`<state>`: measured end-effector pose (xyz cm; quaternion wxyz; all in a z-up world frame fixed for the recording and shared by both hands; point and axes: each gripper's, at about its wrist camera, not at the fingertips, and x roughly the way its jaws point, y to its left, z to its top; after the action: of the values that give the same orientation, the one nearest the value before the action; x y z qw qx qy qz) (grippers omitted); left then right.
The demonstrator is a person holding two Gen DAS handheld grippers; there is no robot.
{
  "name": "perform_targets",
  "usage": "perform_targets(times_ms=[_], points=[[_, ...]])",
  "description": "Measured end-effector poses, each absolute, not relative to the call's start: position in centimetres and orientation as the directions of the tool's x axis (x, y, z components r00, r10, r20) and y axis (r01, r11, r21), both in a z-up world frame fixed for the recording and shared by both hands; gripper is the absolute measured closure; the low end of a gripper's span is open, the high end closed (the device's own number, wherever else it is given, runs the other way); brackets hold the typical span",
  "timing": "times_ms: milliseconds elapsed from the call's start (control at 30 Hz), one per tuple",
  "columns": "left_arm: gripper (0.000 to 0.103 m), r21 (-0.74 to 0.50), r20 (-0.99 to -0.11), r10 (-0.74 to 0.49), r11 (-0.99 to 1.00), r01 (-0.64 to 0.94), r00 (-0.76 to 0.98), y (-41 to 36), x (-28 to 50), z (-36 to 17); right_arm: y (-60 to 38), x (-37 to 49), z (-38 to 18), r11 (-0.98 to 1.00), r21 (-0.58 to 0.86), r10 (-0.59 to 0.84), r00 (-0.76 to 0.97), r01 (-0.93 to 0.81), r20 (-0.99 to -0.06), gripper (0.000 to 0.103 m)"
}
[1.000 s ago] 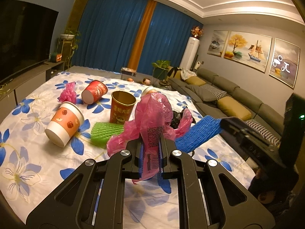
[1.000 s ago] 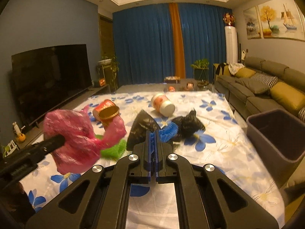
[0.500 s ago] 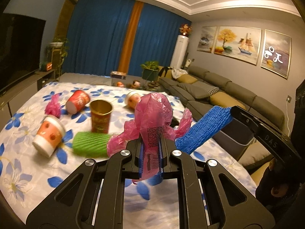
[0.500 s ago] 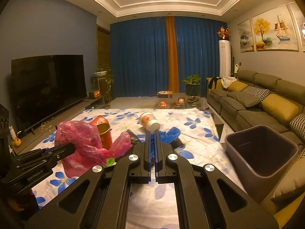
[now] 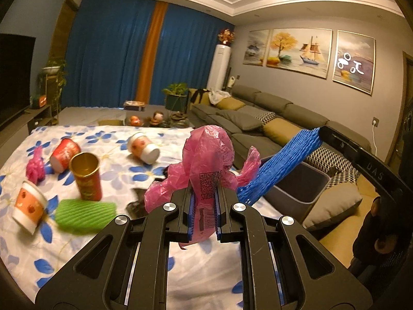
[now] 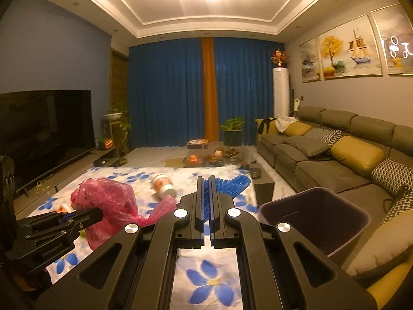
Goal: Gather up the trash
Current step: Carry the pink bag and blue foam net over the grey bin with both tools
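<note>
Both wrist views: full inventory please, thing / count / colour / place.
pink bag: 1, pink, in left gripper
blue net: 1, blue foam, in right gripper
bin: 1, dark grey, between cloth and sofa
cups: 3 lying on cloth; orange-white near left, red one further back, orange-white at the far side
can: 1, red with gold rim, upright
green net: 1, green, beside can
pink wad: 1, left of red cup
black bag: 1, mostly hidden behind pink bag
cloth: 1, white with blue flowers
sofa: 1, grey, right wall
TV: 1, black, left wall
left gripper: shut on pink bag
right gripper: shut on blue net
</note>
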<state>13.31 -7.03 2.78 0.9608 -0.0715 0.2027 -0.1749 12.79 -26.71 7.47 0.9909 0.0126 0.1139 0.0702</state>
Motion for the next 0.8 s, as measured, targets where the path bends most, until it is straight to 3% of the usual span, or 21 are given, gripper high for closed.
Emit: perform_targets(times_ms=[500, 800], points=[[0.092, -0.179, -0.331, -0.502, 0.865, 0.469, 0.799, -18.0, 18.8, 5.1, -35.9, 15.1, 8.8, 0.992, 0.005, -0.124, 0.973, 0.127, -0.196, 0.099], [0.092, -0.209, -0.353, -0.582, 0.812, 0.545, 0.732, -24.6, 23.0, 3.4, -39.7, 17.1, 5.7, 0.972, -0.007, -0.229, 0.938, 0.235, -0.259, 0.099]])
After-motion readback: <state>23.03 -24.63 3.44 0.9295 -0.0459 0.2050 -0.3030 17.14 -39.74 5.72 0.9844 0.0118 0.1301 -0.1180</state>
